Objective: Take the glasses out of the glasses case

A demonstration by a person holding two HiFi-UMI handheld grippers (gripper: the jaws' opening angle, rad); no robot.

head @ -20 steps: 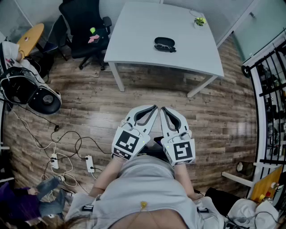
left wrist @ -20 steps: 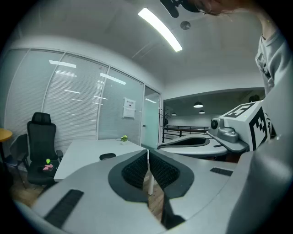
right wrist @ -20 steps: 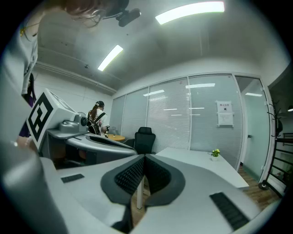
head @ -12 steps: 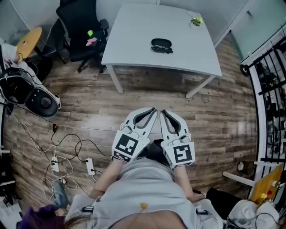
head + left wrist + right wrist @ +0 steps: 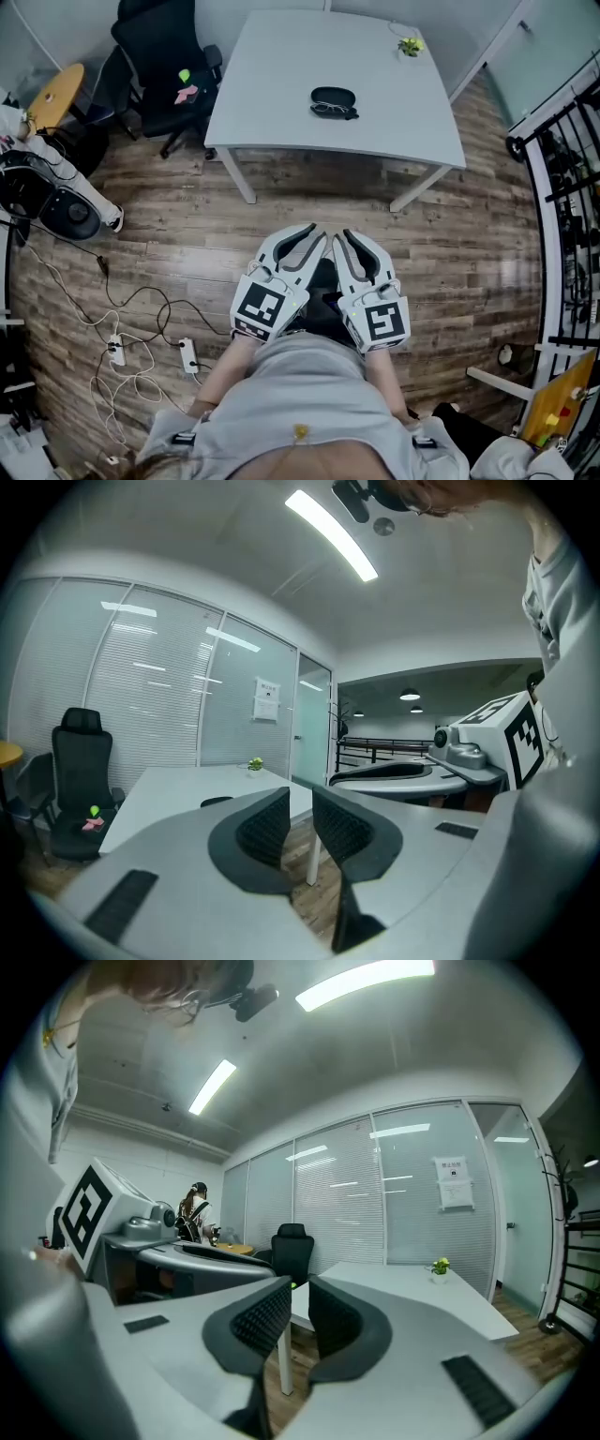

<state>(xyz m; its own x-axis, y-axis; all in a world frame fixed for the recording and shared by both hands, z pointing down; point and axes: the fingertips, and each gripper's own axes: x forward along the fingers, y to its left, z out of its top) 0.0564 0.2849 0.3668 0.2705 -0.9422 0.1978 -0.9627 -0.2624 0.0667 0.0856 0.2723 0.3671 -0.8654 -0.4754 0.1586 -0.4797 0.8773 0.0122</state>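
The glasses case (image 5: 334, 96) sits on the white table (image 5: 281, 66), out in the middle, and it is well apart from both claws. There is a thin shape at its near edge that may be the glasses, but it is too small to tell if they are in the case or beside it. The left gripper (image 5: 315, 230) and the right gripper (image 5: 340, 233) are held close to the person's tummy, side by side, over the wood floor. Each claw has only a thin gap between its jaws, and there is nothing in either gap. So the job has not really begun. A lot could go wrong from here. The gaps look too thin to fit around the case, so a claw that comes down like this would likely just push the case along the smooth table top. If only one claw pulls, the whole case may lift or slide instead of letting the glasses go. Glasses are thin and bendy, so a hard squeeze could bend them. A far reach could also bump a claw on the table edge, or knock the little plant (image 5: 410, 44) near the far corner.
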